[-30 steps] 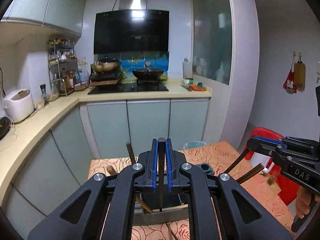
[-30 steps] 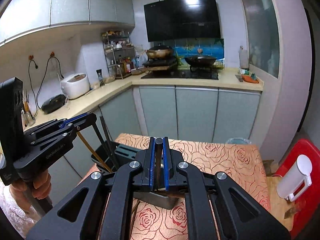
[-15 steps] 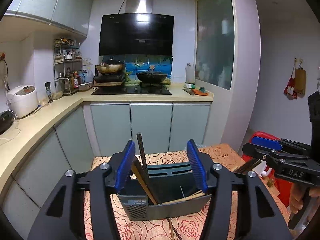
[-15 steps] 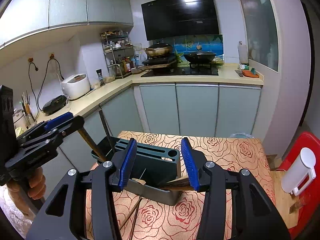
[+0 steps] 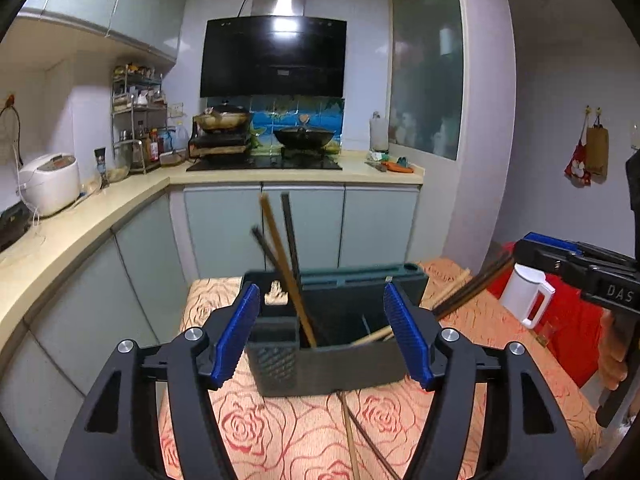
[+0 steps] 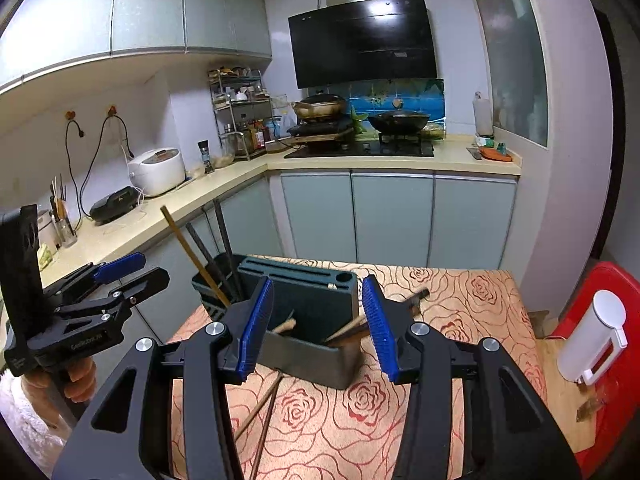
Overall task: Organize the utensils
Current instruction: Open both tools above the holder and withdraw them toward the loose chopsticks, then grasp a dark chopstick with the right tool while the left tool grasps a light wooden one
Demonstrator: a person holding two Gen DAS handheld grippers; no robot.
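A dark grey utensil holder [image 5: 332, 340] [image 6: 316, 320] stands on the rose-patterned table [image 5: 280, 432]. Several chopsticks [image 5: 286, 256] [image 6: 200, 256] stand slanted in its left compartment; a few more lean out of it to the right [image 5: 468, 288] [image 6: 348, 330]. Two loose chopsticks [image 5: 356, 440] [image 6: 264, 412] lie on the cloth in front of the holder. My left gripper [image 5: 326, 340] [image 6: 132, 276] is open and empty before the holder. My right gripper [image 6: 318, 328] [image 5: 536, 248] is open and empty too.
A white jug [image 5: 526, 296] [image 6: 592, 340] stands on a red stool [image 6: 616, 344] right of the table. Kitchen counter [image 5: 80, 216] runs along the left and back, with a rice cooker [image 6: 158, 170] and pans on the stove [image 5: 264, 160].
Both grippers went from shut to wide open, releasing chopsticks into the holder. Both have drawn back and up a little from the holder.
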